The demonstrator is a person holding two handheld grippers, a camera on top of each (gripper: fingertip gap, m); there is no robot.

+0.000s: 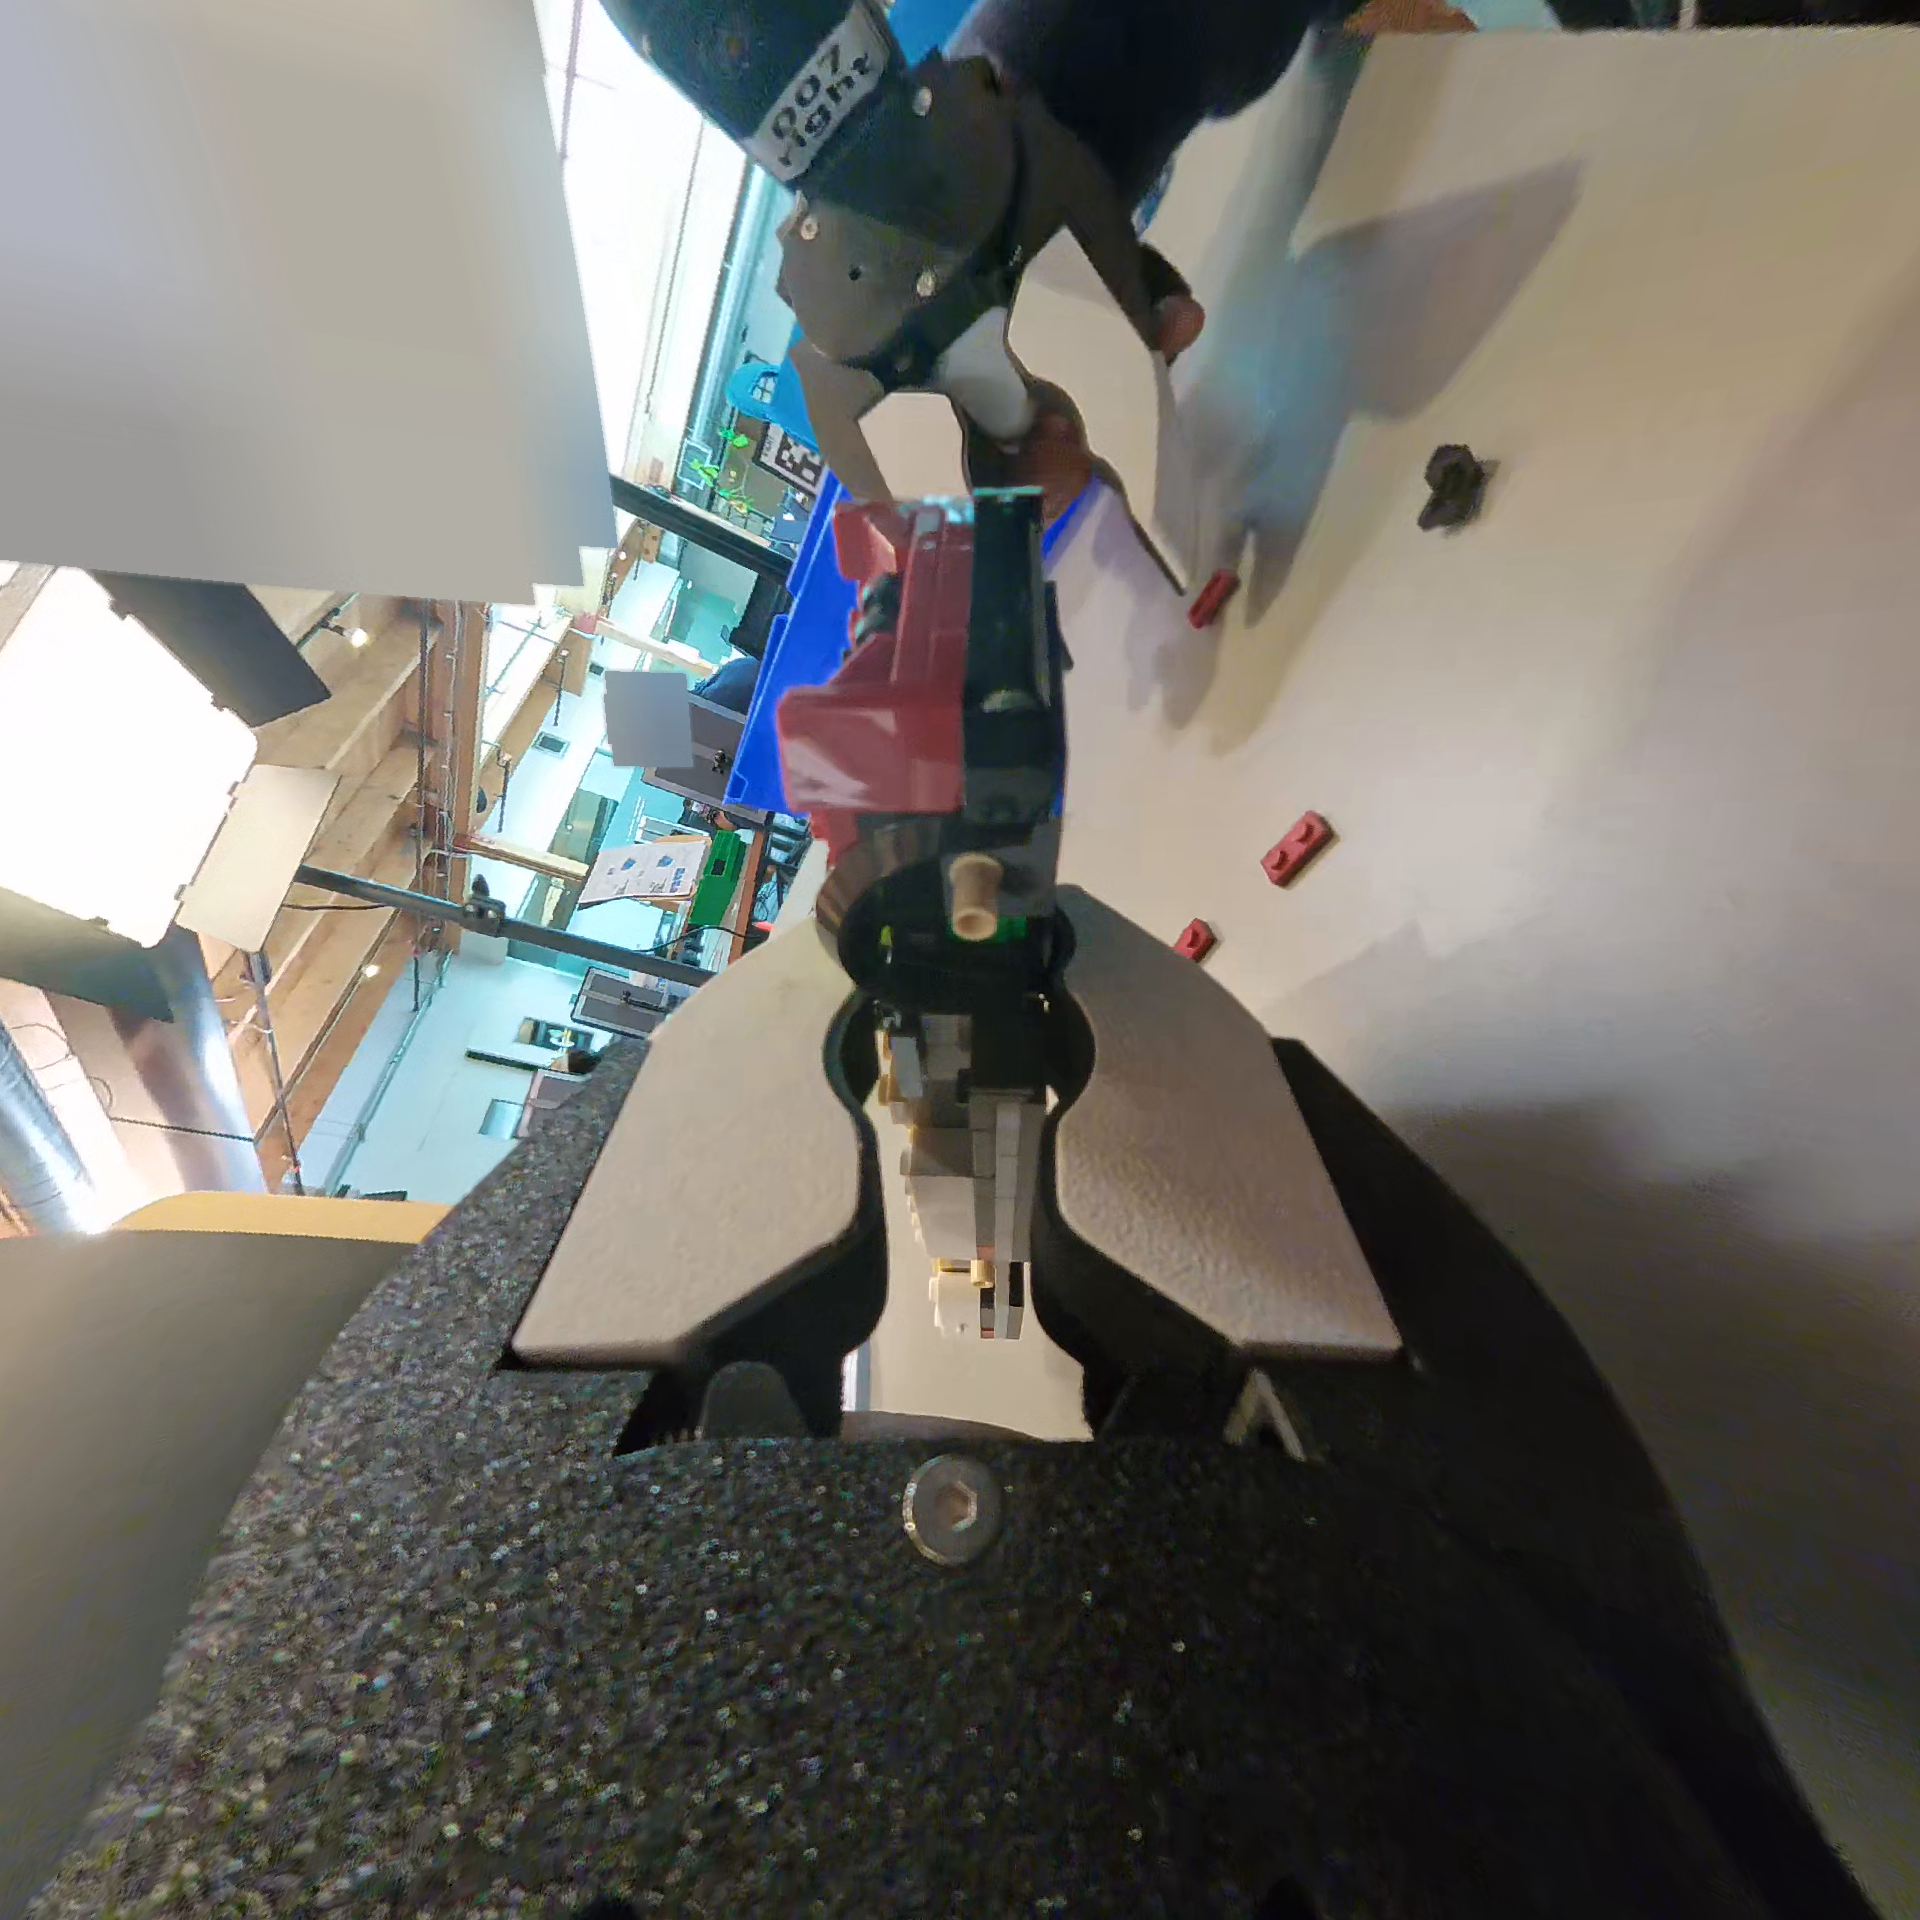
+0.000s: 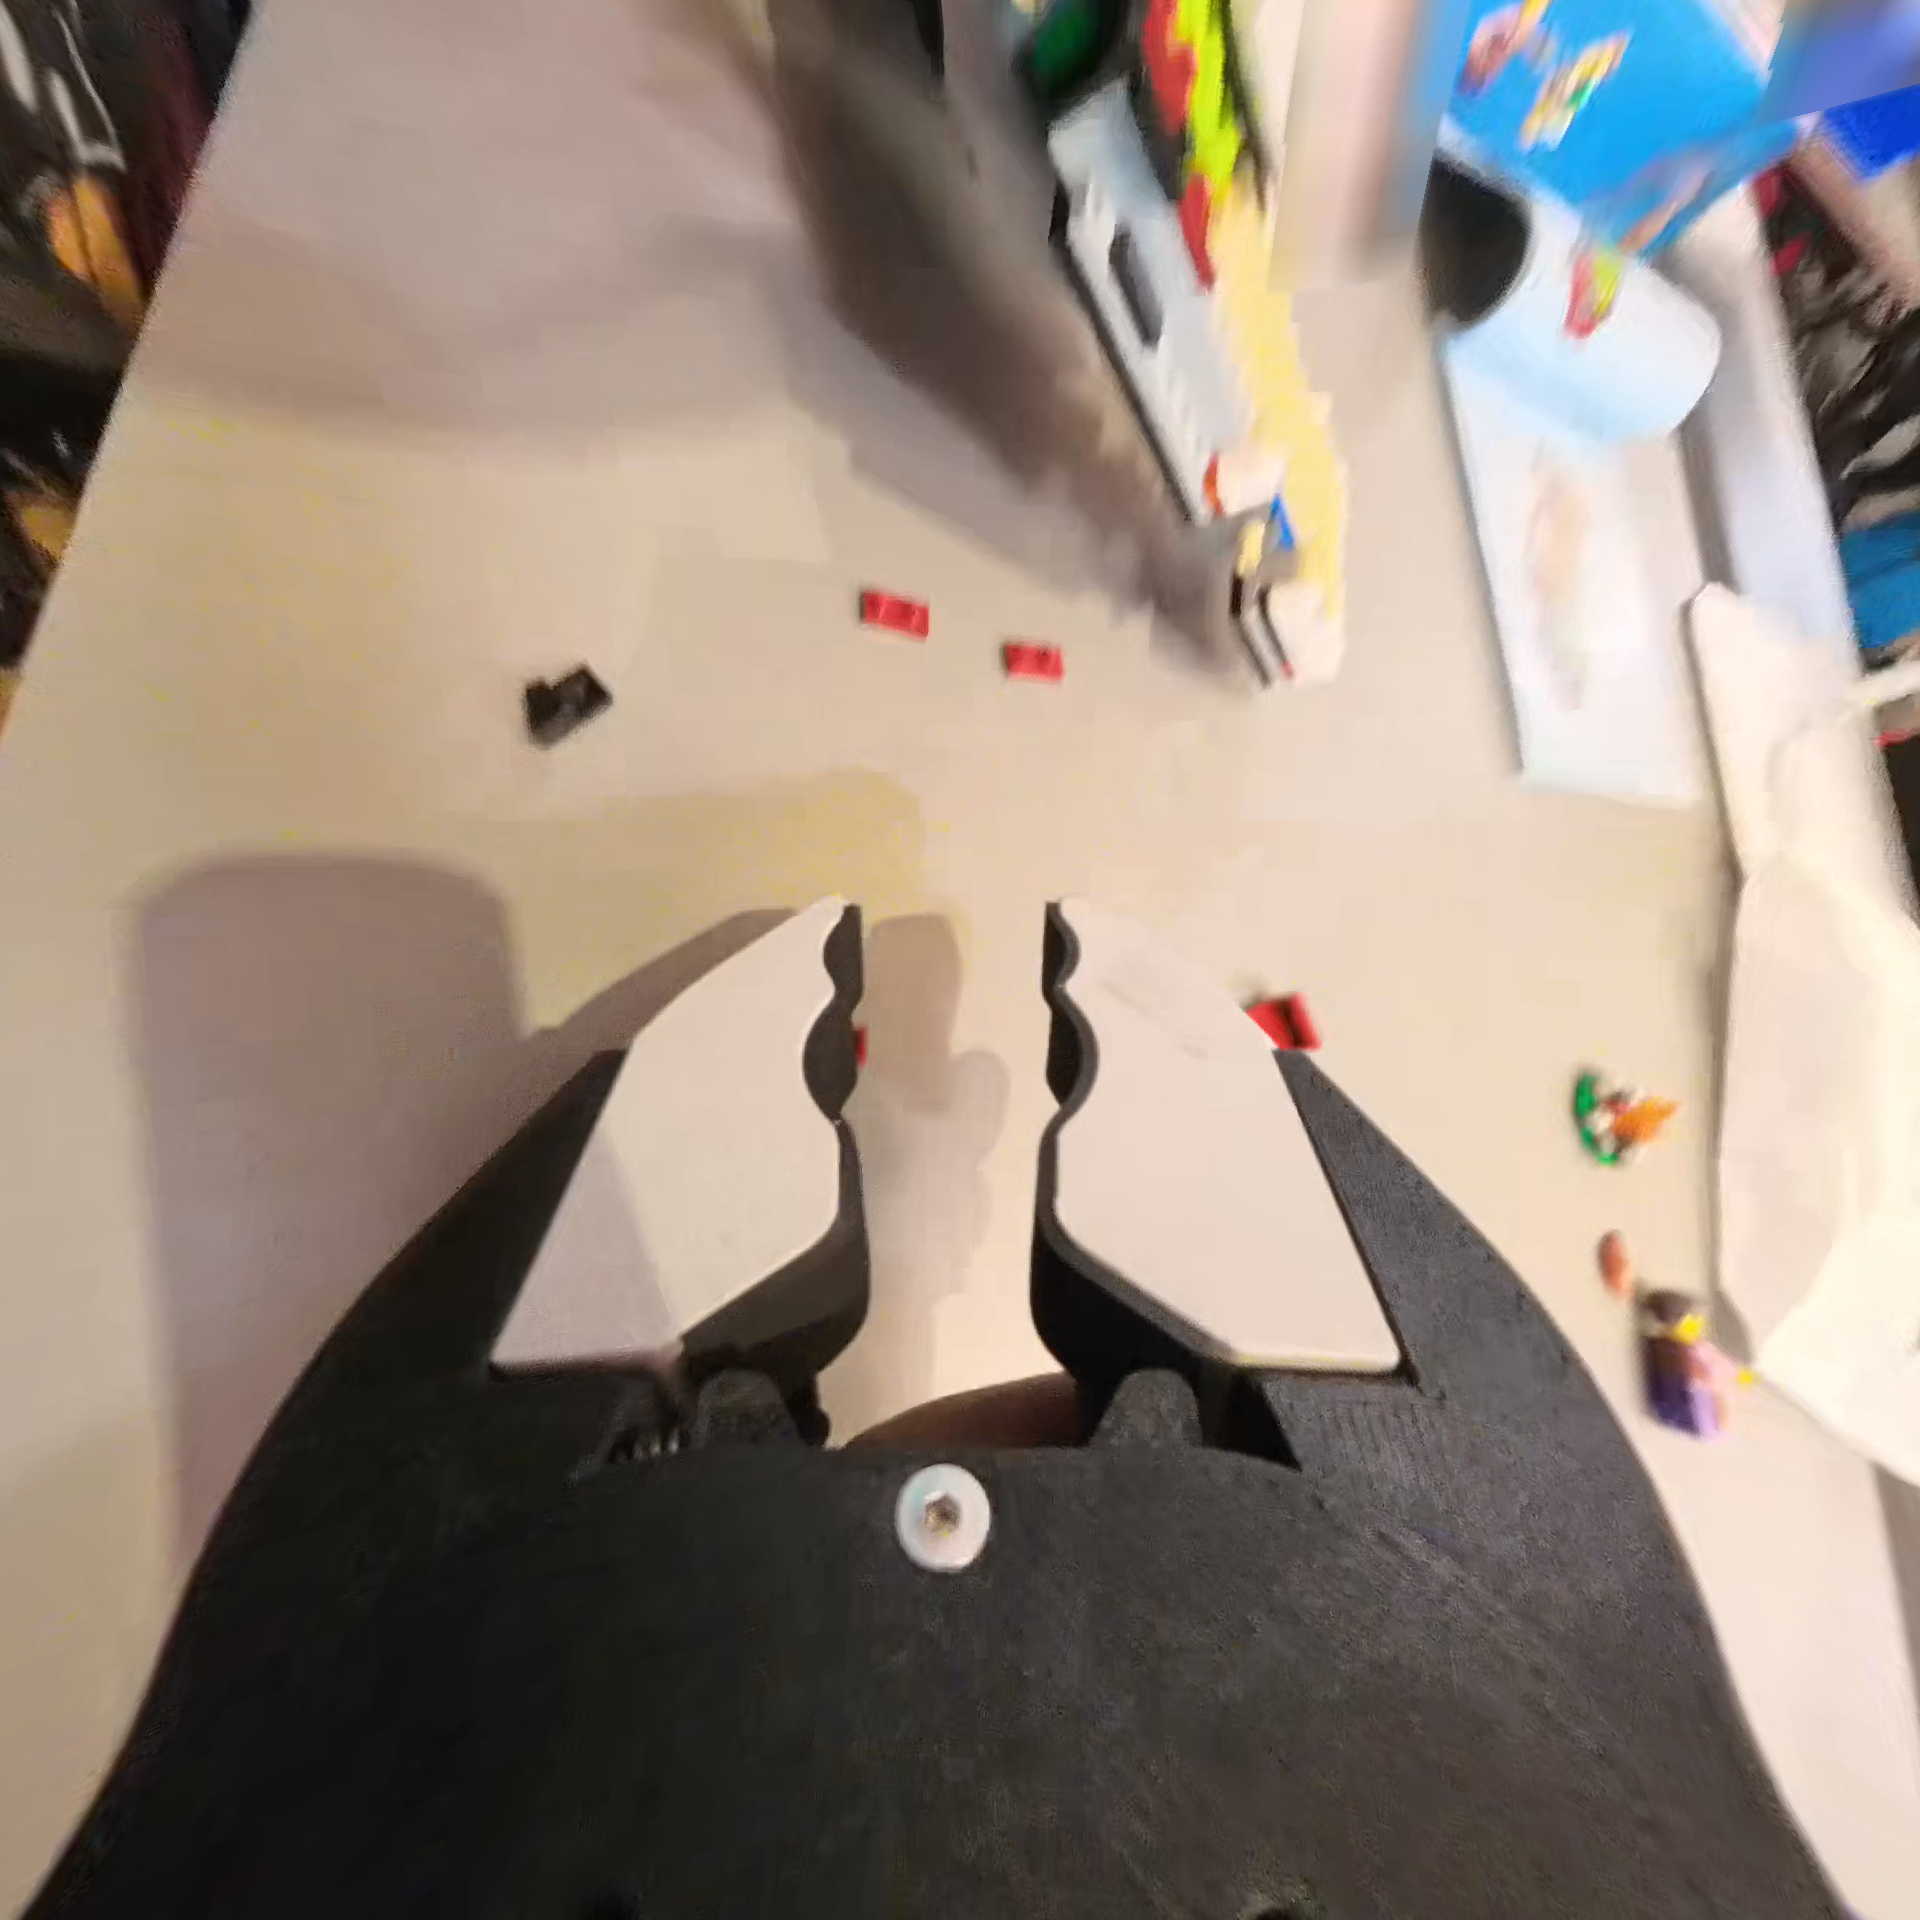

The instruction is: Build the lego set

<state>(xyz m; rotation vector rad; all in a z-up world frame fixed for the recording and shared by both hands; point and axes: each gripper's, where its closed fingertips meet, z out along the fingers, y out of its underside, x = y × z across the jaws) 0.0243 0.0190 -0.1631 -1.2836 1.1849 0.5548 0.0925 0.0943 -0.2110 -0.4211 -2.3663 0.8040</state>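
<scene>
My left gripper [image 1: 951, 935] is shut on a toy-brick model [image 1: 914, 707] with a red and black front and a grey rear, and holds it above the pale table [image 1: 1558, 727]. The model also shows, blurred, in the right wrist view [image 2: 1195, 312]. My right gripper [image 2: 951, 914] is open with nothing between its pads, low over the table [image 2: 623, 312]. A small red piece [image 2: 1283, 1018] lies just to the right of its right finger. In the left wrist view one of the right gripper's fingers [image 1: 1169, 468] points down at a red piece [image 1: 1212, 601].
Two red plates [image 2: 894, 613] [image 2: 1032, 661] and a black piece [image 2: 564, 707] lie ahead of the right gripper. A toy figure [image 2: 1683, 1371], a white bag [image 2: 1829, 1039], a booklet [image 2: 1579, 582] and a blue box [image 2: 1600, 114] are at the right.
</scene>
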